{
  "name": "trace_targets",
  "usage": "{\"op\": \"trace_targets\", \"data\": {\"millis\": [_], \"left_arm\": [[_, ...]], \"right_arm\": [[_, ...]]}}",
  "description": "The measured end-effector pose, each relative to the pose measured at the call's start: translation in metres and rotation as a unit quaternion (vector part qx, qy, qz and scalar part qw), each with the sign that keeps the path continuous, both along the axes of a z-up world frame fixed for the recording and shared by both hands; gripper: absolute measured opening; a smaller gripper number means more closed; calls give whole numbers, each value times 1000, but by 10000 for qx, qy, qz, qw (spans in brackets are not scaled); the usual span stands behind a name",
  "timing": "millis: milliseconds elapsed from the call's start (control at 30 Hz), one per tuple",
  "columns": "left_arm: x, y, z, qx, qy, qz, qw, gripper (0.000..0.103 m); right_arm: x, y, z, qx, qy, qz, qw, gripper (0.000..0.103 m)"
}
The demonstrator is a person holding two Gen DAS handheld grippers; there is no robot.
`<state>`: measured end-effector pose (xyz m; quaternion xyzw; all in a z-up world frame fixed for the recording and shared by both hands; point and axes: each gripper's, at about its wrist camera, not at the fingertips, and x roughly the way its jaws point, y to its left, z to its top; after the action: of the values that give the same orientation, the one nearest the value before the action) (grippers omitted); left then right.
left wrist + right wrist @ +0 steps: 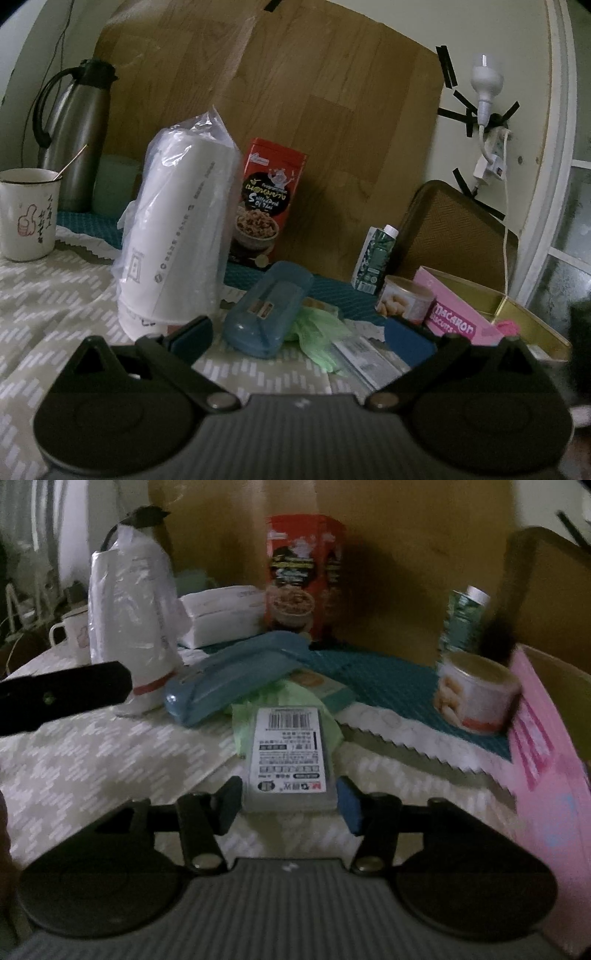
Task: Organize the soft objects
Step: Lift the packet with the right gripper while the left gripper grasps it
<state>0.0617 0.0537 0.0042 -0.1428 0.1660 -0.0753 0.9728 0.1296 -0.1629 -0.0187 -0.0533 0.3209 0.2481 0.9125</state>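
Observation:
A small soft packet with a barcode label lies on the patterned tablecloth, partly over a crumpled green plastic bag. My right gripper has its fingers at the packet's two near sides and looks shut on it. The packet and the green bag also show in the left wrist view. My left gripper is open and empty, low over the table before a blue plastic case. A white tissue pack lies at the back.
A bagged stack of paper cups, a red snack tin, a thermos, an enamel mug, a carton, a can and an open pink macaron tin stand around. A wooden board leans behind.

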Motion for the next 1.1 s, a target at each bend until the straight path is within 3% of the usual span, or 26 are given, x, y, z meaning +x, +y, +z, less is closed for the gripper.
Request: {"op": "trace_targets", "data": {"millis": [200,300,367,433,500,633,700,767,867,933,967,1100], "left_arm": [[1,-7,0,167,9,-275,9995,102],[9,-24,1,408,275,-904,9947,102],[11,-41,2,356,508,-1360,9888,102],[12,-66,3,63,746,-2016,9766,102],[13,-101,5,-88,946,-2677,9588,97],[15,-175,8,-27,1304,-3659,9215,84],[15,-210,5,67,1520,-3997,9039,75],[14,-240,-2,228,1742,-4233,8888,74],[16,-276,-18,549,2117,-4317,8751,68],[11,-286,-20,633,2003,-4303,8779,57],[10,-290,-20,716,2002,-4288,8781,43],[16,-293,-7,495,1989,-4313,8786,37]], "right_arm": [[-61,-32,6,266,80,-476,9985,58],[-98,-58,5,205,-23,-887,9958,58],[-119,-76,2,108,-100,-1296,9915,58],[-139,-99,-2,114,-173,-1729,9847,58],[-154,-116,-2,137,-261,-2080,9777,58],[-174,-145,-9,361,-329,-2627,9636,58],[-181,-153,-12,432,-392,-2771,9591,58],[-189,-165,-17,502,-457,-2884,9551,58],[-200,-182,-22,875,-505,-2941,9504,58],[-206,-190,-26,1090,-539,-2939,9481,58],[-207,-193,-28,1183,-565,-2917,9475,58],[-211,-200,-29,1288,-816,-3003,9416,58]]}}
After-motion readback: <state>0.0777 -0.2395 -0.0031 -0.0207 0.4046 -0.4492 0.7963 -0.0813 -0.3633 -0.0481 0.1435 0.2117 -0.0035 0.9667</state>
